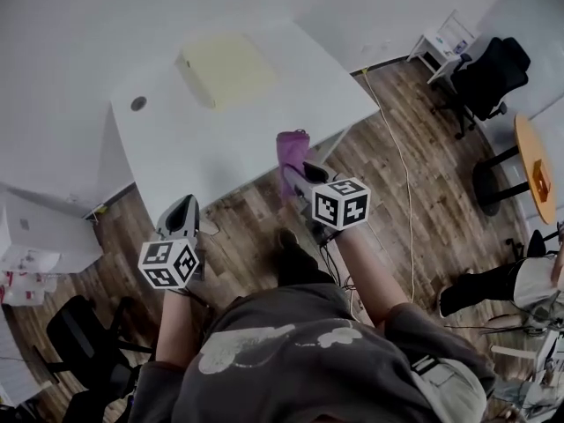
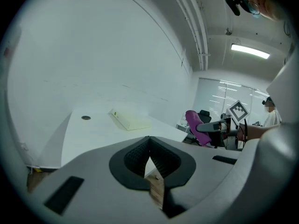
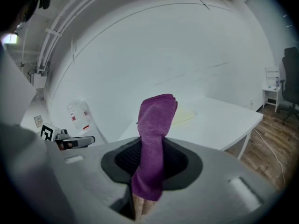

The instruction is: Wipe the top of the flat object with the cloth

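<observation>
A pale yellow flat object [image 1: 227, 69] lies on the white table [image 1: 176, 148], toward its far side. It shows again as the flat object [image 2: 131, 120] in the left gripper view, and as the flat object [image 3: 186, 115] partly behind the cloth in the right gripper view. My right gripper [image 1: 298, 174] is shut on a folded purple cloth [image 1: 292, 151] that stands up out of the jaws, held in front of the table's near edge. In its own view the right gripper [image 3: 152, 148] pinches the cloth [image 3: 155, 129]. My left gripper [image 1: 185, 203] hangs over the floor, short of the table, shut and empty [image 2: 149, 141].
A round grommet hole [image 1: 138, 103] sits near the table's left end. A white cabinet [image 1: 40, 232] stands at the left. Black office chairs [image 1: 489, 77] and an orange round table [image 1: 538, 179] stand to the right. A cable [image 1: 401, 166] runs over the wooden floor.
</observation>
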A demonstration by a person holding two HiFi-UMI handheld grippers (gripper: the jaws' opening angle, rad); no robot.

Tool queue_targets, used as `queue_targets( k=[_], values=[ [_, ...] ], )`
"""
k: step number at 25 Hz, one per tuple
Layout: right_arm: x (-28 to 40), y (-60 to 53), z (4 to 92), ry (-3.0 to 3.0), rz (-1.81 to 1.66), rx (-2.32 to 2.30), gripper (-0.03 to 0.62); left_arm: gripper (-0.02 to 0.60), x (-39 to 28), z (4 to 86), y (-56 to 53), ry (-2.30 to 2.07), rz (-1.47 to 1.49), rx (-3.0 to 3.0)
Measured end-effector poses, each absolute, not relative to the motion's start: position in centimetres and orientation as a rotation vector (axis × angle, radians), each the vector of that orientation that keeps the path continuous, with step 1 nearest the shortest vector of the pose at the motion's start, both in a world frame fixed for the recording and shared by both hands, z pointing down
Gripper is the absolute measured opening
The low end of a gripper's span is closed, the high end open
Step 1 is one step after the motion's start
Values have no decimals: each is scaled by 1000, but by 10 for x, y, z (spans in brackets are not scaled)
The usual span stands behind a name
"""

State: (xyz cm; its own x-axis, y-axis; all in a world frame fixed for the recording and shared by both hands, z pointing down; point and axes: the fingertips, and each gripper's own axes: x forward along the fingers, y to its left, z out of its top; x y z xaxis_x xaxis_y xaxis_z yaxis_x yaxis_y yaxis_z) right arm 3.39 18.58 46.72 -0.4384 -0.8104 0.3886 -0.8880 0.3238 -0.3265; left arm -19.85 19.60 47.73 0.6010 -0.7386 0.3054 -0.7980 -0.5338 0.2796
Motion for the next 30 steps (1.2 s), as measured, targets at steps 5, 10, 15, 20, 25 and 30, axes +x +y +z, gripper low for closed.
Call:
queue_targets(
  k=[5, 10, 15, 20, 25, 30],
  values=[
    [70, 133, 466, -2454, 782, 1498, 112, -5, -169, 477, 158, -1307, 226, 2373],
    [95, 86, 468, -2480, 805, 1431, 112, -5, -148, 474, 125, -1383, 232, 2318],
    [117, 48, 475, -2493, 810, 1357, 112, -5, -129, 473, 98, -1461, 220, 2267],
    [126, 23, 480, -2530, 807, 1256, 112, -5, -116, 474, 85, -1541, 199, 2211],
    [132, 2, 488, -2554, 810, 1156, 112, -5, -106, 473, 83, -1624, 186, 2154],
    [131, -10, 494, -2561, 824, 1113, 112, -5, -100, 477, 80, -1646, 201, 2123]
  ],
)
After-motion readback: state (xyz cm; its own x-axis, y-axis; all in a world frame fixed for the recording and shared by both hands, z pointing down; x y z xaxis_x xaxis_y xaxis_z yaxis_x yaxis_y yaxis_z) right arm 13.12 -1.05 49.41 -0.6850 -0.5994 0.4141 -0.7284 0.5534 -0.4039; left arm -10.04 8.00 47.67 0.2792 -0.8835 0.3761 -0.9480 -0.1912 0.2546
